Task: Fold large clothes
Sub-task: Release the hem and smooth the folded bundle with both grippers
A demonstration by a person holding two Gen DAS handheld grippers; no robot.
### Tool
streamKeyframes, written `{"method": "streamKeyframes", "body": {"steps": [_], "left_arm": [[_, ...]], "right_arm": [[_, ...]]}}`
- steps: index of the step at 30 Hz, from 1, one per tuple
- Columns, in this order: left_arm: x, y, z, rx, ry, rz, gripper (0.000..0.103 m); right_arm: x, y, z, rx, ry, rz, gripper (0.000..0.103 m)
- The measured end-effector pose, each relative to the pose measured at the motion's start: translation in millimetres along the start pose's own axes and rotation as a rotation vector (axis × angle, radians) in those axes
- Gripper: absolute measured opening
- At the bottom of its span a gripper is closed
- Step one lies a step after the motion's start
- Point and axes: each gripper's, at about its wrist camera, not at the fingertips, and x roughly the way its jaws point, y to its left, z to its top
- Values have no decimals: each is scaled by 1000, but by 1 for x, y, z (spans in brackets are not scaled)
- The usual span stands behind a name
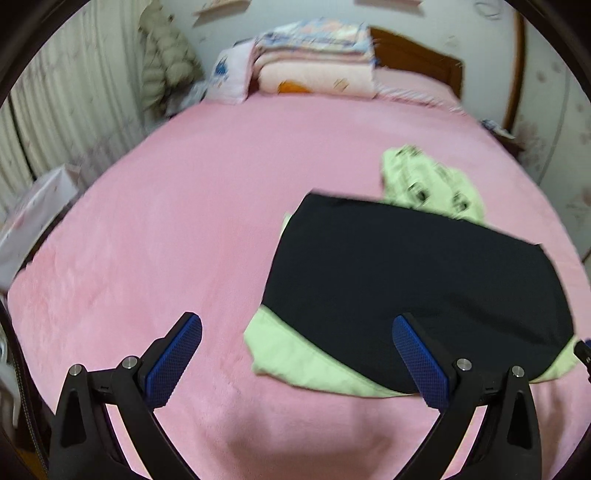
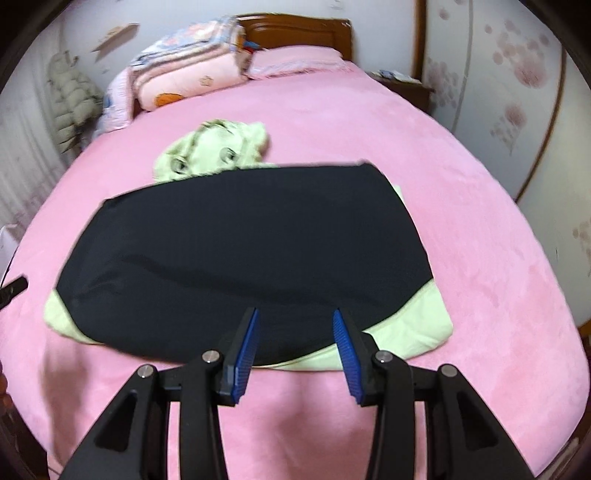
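Bed [image 2: 369, 122], pink plush cover: fills both views and carries every garment. Wooden headboard [image 2: 295, 31] at the far end.

Stack of folded quilts [image 2: 184, 70]: at the head of the bed, beside a pink pillow [image 2: 299, 61]. Not part of the work.

Dark folded garment [image 2: 240, 251]: near the foot of the bed, lying flat as a broad rectangle with tidy edges. By its look the folding of this piece is done, or nearly so.

Pale green garment [image 2: 417, 325]: flat directly beneath the dark one, showing only at the near corners and along the near edge. It appears folded as well, forming the base of a pile.

Printed pale green garment [image 2: 214, 151]: crumpled just beyond the dark piece, touching or slipping under its far edge. Plainly unfolded; this is the work left.

Left gripper [image 1: 297, 354]: jaws wide apart, nothing between them, above the bed just to the left of the pile.

Right gripper [image 2: 294, 345]: jaws partly open, narrower than the left, empty, over the pile's near edge; no cloth pinched.

Judgement: two pieces dealt with, one remaining.
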Motion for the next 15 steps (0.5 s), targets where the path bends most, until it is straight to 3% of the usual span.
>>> {"method": "streamKeyframes", "body": {"steps": [9, 12, 15], "left_arm": [[-78, -31, 75, 85, -177, -85, 103], [-90, -42, 108, 105, -185, -100, 103], [-90, -55, 146, 128, -134, -156, 103]], "right_arm": [[-80, 38, 78, -128, -139, 39, 42], [-102, 48, 115, -162, -188, 51, 42], [-117, 55, 161, -168, -226, 80, 44]]}}
